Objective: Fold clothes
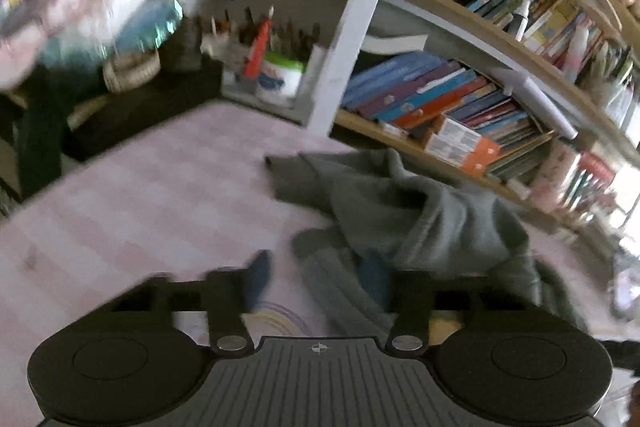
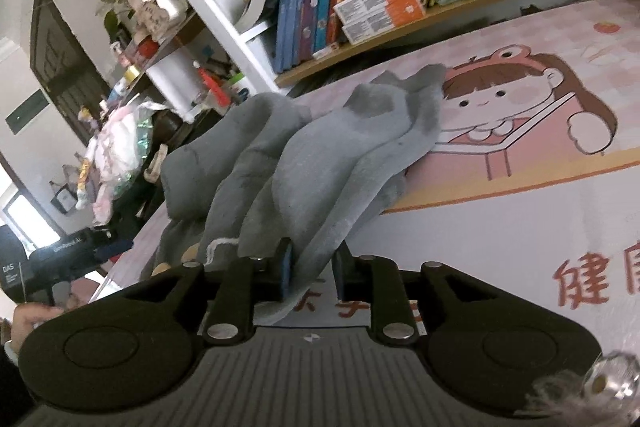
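the grey garment (image 2: 304,163) lies crumpled on the pink mat (image 2: 520,211) near its shelf-side edge. the right gripper (image 2: 310,275) is spread, cloth draped between its fingers; the left gripper (image 1: 320,283) is spread just before the garment

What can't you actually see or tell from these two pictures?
- Left wrist view: motion blur hides what the left gripper has between its fingers, and the pink bundle at upper left.
- Right wrist view: the grey garment is bunched, so its type and far side stay hidden.
- Right wrist view: the mat's red characters are cut off by the edge.
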{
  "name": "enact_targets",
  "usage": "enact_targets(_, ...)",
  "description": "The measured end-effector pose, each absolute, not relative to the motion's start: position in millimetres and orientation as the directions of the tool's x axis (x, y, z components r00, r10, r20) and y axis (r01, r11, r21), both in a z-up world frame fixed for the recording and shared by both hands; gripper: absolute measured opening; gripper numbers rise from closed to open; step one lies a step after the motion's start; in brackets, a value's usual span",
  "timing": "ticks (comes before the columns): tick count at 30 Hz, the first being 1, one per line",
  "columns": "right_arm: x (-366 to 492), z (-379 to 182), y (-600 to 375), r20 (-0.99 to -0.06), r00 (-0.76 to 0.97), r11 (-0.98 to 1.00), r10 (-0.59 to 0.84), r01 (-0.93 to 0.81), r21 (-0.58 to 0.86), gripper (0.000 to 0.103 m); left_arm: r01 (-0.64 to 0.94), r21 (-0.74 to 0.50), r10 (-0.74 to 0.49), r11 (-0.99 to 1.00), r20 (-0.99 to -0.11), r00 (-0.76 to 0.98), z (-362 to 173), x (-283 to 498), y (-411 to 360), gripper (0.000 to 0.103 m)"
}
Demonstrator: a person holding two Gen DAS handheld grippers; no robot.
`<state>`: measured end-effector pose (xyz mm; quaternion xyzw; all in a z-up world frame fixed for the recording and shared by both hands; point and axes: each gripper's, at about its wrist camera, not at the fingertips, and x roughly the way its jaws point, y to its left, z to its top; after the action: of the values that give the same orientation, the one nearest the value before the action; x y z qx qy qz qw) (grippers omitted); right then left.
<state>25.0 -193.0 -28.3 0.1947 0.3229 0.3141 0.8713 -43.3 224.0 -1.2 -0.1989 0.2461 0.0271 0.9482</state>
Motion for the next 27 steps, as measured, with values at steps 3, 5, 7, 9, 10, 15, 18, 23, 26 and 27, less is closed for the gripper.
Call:
enact_targets(3, 26, -26, -197, -0.438, 0.614, 0.740, 0.656, -0.411, 0.533, 0.023, -0.142, -0.384, -0.083, 0.913, -0.513, 0.855, -9, -29, 223, 0.039)
enact_targets(5, 27, -24, -199, -0.436, 0.628, 0.748, 0.645, -0.403, 0.526, 0.023, -0.149, -0.390, -0.094, 0.909, -0.540, 0.836, -15, -15, 225, 0.045)
enact_targets(7, 30, -24, -200, -0.433, 0.636, 0.751, 0.638, -0.391, 0.532, 0.023, -0.169, -0.392, -0.093, 0.904, -0.567, 0.818, -21, -1, 229, 0.051)
enact_targets(9, 34, -25, -201, -0.429, 0.643, 0.750, 0.634, -0.378, 0.543, 0.024, -0.171, -0.385, -0.093, 0.907, -0.579, 0.810, -25, 11, 229, 0.054)
enact_targets(10, 37, -25, -202, -0.428, 0.646, 0.750, 0.632, -0.371, 0.548, 0.024, -0.172, -0.382, -0.094, 0.908, -0.585, 0.806, -28, 17, 230, 0.053)
enact_targets(15, 47, -26, -205, -0.419, 0.663, 0.746, 0.621, -0.335, 0.575, 0.024, -0.159, -0.404, -0.115, 0.901, -0.575, 0.810, -33, 35, 234, 0.037)
enact_targets(18, 54, -27, -206, -0.414, 0.672, 0.743, 0.614, -0.314, 0.591, 0.024, -0.107, -0.459, -0.198, 0.882, -0.566, 0.800, -36, 47, 235, 0.022)
enact_targets(23, 65, -28, -209, -0.406, 0.688, 0.736, 0.601, -0.279, 0.617, 0.006, -0.043, -0.525, -0.266, 0.850, -0.498, 0.826, -25, 73, 228, 0.011)
enact_targets(26, 69, -28, -212, -0.397, 0.706, 0.734, 0.587, -0.256, 0.629, 0.005, 0.038, -0.492, -0.279, 0.870, -0.425, 0.861, 9, 97, 204, 0.009)
enact_targets(27, 64, -24, -217, -0.382, 0.733, 0.743, 0.563, -0.246, 0.623, 0.005, 0.080, -0.478, -0.296, 0.874, -0.396, 0.869, 25, 106, 192, 0.009)
